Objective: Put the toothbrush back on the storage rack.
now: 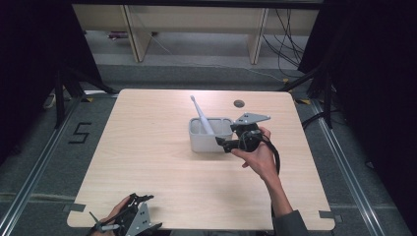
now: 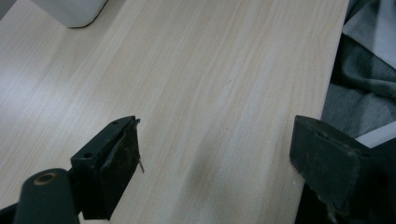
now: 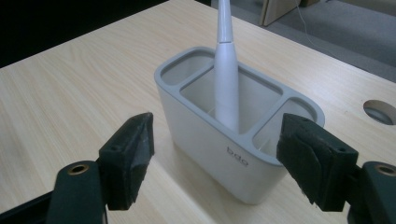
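Note:
A white holder with a grey rim and three compartments stands near the middle of the wooden table. A white toothbrush leans in its middle compartment, head up. My right gripper sits just to the holder's right, pointing at it. In the right gripper view its open jaws frame the holder and toothbrush from a short way off, touching neither. My left gripper rests at the table's front left edge, open, with bare wood between its jaws.
A round cable hole lies behind the holder, toward the table's back right. A corner of the holder shows far off in the left gripper view, and grey clothing lies past the table edge. Furniture legs and cables stand on the floor behind the table.

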`<move>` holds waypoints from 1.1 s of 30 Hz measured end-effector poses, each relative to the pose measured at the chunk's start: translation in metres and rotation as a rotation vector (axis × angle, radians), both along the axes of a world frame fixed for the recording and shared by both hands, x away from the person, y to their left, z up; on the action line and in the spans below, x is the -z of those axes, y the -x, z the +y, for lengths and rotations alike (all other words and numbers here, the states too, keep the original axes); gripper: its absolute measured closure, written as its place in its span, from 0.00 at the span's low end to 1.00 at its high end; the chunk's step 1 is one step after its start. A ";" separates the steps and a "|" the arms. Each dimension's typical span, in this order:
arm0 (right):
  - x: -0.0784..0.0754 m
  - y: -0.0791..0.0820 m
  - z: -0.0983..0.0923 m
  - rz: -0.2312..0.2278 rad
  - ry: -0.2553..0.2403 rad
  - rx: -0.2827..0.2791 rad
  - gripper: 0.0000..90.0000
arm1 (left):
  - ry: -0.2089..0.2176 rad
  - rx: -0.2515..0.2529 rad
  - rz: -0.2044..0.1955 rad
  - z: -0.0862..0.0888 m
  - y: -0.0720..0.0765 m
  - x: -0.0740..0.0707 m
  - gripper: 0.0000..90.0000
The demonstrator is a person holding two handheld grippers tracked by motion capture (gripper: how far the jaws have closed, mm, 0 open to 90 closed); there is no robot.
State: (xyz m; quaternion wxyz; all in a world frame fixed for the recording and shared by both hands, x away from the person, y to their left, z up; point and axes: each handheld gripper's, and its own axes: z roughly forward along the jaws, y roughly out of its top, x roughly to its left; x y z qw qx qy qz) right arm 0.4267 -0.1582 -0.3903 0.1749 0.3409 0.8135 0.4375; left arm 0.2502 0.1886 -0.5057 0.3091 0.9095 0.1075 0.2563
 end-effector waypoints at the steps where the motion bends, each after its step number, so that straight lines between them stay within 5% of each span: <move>1: 0.001 0.002 -0.001 0.010 0.000 -0.005 0.30 | -0.003 0.006 0.009 0.000 0.000 0.000 0.17; 13: 0.015 0.012 -0.009 0.003 0.004 0.003 0.28 | 0.017 0.008 0.004 0.000 0.001 -0.002 0.17; 33: 0.026 0.037 -0.014 0.054 -0.008 0.022 0.25 | 0.011 -0.002 -0.011 0.000 0.001 -0.002 0.17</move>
